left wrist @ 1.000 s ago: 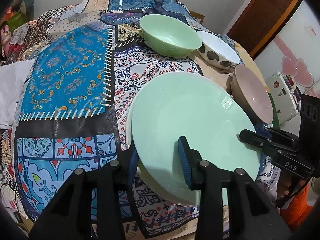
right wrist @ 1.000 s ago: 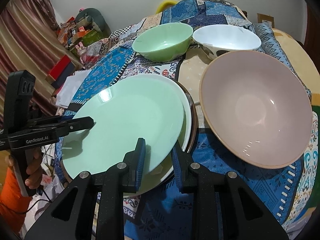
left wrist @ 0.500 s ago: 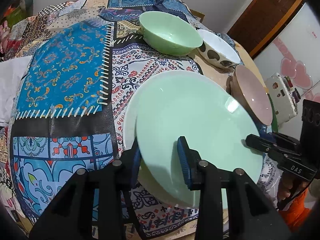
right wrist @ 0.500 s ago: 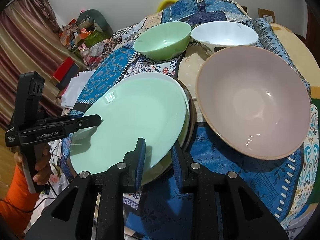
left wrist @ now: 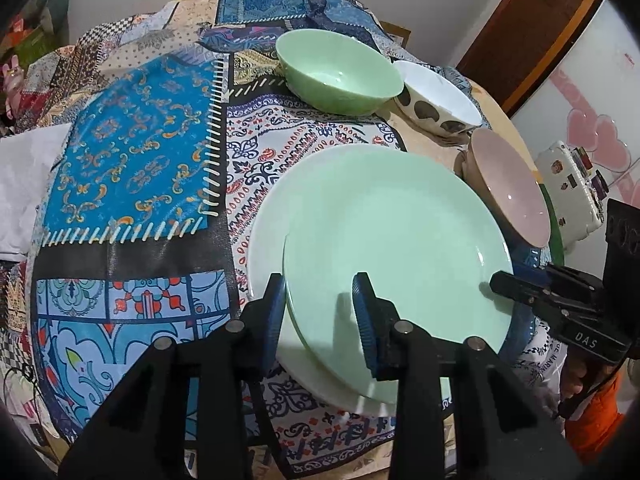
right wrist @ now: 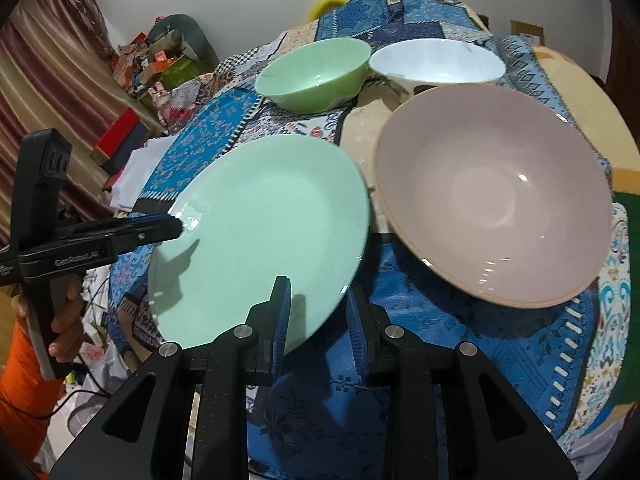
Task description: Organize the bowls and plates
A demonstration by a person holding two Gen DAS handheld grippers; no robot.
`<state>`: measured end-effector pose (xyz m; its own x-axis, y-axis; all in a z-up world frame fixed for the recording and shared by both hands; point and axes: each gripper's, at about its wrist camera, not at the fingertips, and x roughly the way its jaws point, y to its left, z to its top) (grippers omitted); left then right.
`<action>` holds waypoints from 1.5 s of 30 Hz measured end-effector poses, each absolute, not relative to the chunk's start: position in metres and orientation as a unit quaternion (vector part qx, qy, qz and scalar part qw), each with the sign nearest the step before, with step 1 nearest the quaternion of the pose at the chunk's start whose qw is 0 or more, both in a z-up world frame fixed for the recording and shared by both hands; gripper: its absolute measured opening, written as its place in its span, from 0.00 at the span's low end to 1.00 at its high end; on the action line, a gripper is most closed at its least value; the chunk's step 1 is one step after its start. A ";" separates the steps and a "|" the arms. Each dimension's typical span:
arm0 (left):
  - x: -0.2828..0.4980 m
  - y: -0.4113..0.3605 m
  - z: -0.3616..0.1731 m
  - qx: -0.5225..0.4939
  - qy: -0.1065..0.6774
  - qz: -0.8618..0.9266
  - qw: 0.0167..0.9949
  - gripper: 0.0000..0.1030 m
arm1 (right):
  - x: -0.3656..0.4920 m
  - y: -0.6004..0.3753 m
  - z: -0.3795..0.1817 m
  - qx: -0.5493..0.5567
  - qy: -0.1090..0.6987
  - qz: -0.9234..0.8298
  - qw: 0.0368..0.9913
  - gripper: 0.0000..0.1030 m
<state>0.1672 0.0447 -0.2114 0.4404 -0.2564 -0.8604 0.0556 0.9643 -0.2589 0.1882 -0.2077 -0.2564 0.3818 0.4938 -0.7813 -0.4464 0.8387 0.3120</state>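
Note:
A pale green plate [left wrist: 392, 240] [right wrist: 264, 236] is held between both grippers, raised and tilted above a white plate [left wrist: 260, 248] on the patterned tablecloth. My left gripper [left wrist: 320, 304] is shut on the green plate's near-left rim; it shows from the side in the right wrist view [right wrist: 176, 228]. My right gripper [right wrist: 316, 312] is shut on the opposite rim and shows in the left wrist view [left wrist: 496, 284]. A green bowl [left wrist: 340, 72] [right wrist: 316, 72], a white spotted bowl [left wrist: 436, 96] [right wrist: 436, 64] and a large pink bowl [left wrist: 512, 192] [right wrist: 492, 196] stand behind and to the right.
The table [left wrist: 132, 152] is covered by a blue patchwork cloth. A white folded cloth [left wrist: 24, 184] lies at its left edge. Boxes and clutter [right wrist: 152, 64] sit on the floor beyond the table. A door [left wrist: 528, 24] and a white appliance stand at the right.
The green plate has risen off the stack and tilted, held by both grippers. The white plate under it now shows more in the left view and is hidden in the right view.

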 end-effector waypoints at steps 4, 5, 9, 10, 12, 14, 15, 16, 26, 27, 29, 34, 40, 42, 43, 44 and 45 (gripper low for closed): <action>0.165 0.047 -0.209 -0.094 0.517 -0.087 0.846 0.33 | 0.187 -0.213 -0.251 0.026 0.471 0.275 0.838 0.26; 0.164 0.048 -0.207 -0.095 0.515 -0.085 0.848 0.33 | 0.187 -0.214 -0.250 0.026 0.468 0.274 0.840 0.26; 0.161 0.050 -0.198 -0.095 0.502 -0.078 0.856 0.33 | 0.186 -0.210 -0.248 0.018 0.463 0.276 0.842 0.26; 0.160 0.050 -0.195 -0.094 0.499 -0.077 0.858 0.33 | 0.186 -0.208 -0.248 0.015 0.463 0.278 0.842 0.26; 0.157 0.051 -0.190 -0.088 0.493 -0.073 0.862 0.33 | 0.185 -0.203 -0.249 0.009 0.461 0.278 0.842 0.25; 0.155 0.051 -0.186 -0.084 0.489 -0.071 0.866 0.33 | 0.186 -0.199 -0.250 0.006 0.462 0.279 0.842 0.25; 0.154 0.051 -0.184 -0.081 0.486 -0.069 0.867 0.33 | 0.186 -0.198 -0.251 0.008 0.464 0.280 0.841 0.25; 0.152 0.051 -0.181 -0.078 0.483 -0.068 0.870 0.33 | 0.186 -0.197 -0.250 0.009 0.463 0.280 0.841 0.25; 0.149 0.026 -0.157 -0.063 0.464 -0.078 0.880 0.40 | 0.179 -0.201 -0.227 -0.006 0.429 0.279 0.859 0.25; 0.150 0.022 -0.154 -0.061 0.459 -0.078 0.883 0.45 | 0.178 -0.206 -0.220 -0.006 0.420 0.275 0.865 0.25; 0.152 0.011 -0.145 -0.051 0.445 -0.079 0.890 0.50 | 0.177 -0.218 -0.209 -0.005 0.403 0.264 0.876 0.26; 0.159 -0.022 -0.127 -0.031 0.418 -0.096 0.903 0.68 | 0.179 -0.248 -0.186 -0.003 0.368 0.227 0.902 0.39; 0.173 -0.064 -0.116 -0.010 0.395 -0.124 0.910 0.88 | 0.184 -0.288 -0.172 0.011 0.342 0.178 0.923 0.50; 0.180 -0.079 -0.118 -0.004 0.397 -0.133 0.908 0.90 | 0.187 -0.302 -0.173 0.016 0.342 0.164 0.925 0.52; 0.184 -0.085 -0.120 -0.003 0.400 -0.138 0.906 0.90 | 0.188 -0.306 -0.174 0.018 0.343 0.157 0.926 0.53; 0.190 -0.092 -0.124 0.000 0.405 -0.142 0.903 0.90 | 0.189 -0.311 -0.176 0.020 0.344 0.151 0.927 0.55; 0.194 -0.098 -0.128 0.001 0.409 -0.145 0.901 0.90 | 0.190 -0.317 -0.179 0.022 0.346 0.144 0.927 0.55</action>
